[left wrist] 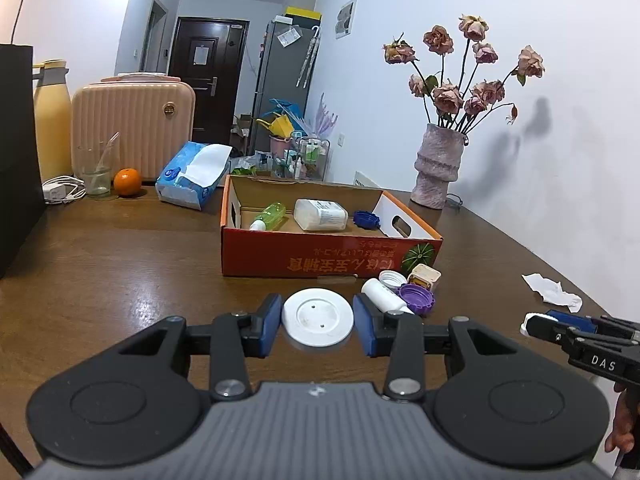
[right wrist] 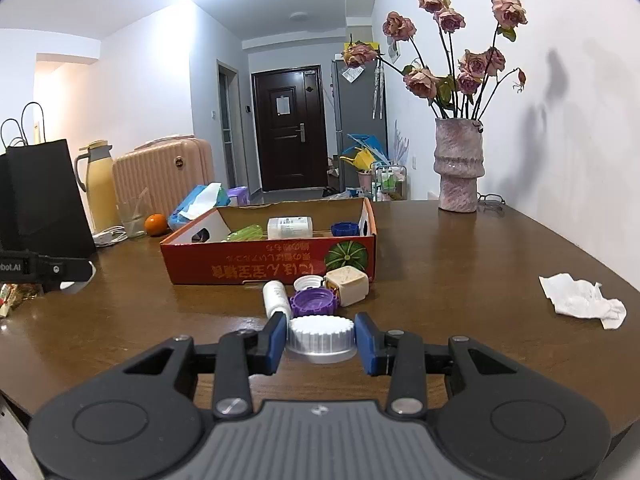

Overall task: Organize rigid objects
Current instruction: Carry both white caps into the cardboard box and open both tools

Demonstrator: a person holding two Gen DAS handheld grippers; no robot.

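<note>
My left gripper (left wrist: pixel 318 310) is shut on a flat white round lid (left wrist: pixel 318 322), held just above the brown table (left wrist: pixel 120 264). My right gripper (right wrist: pixel 321 326) is shut on a white ribbed cap (right wrist: pixel 321 340). Ahead stands a red cardboard box (left wrist: pixel 320 258) holding a green bottle (left wrist: pixel 269 216), a white bottle (left wrist: pixel 320 215) and a blue cap (left wrist: pixel 366 219). In front of the box lie a white tube bottle (right wrist: pixel 276 294), a purple cap (right wrist: pixel 314 300), a small white cap (right wrist: pixel 308 281) and a cream square container (right wrist: pixel 347 285).
A vase of dried roses (right wrist: pixel 459 166) stands at the back right, and a crumpled tissue (right wrist: pixel 580 300) lies to the right. At the back left are a tissue pack (left wrist: pixel 192 176), an orange (left wrist: pixel 127 182), a glass (left wrist: pixel 95 172), a pink suitcase (left wrist: pixel 132 128) and a black bag (right wrist: pixel 44 196).
</note>
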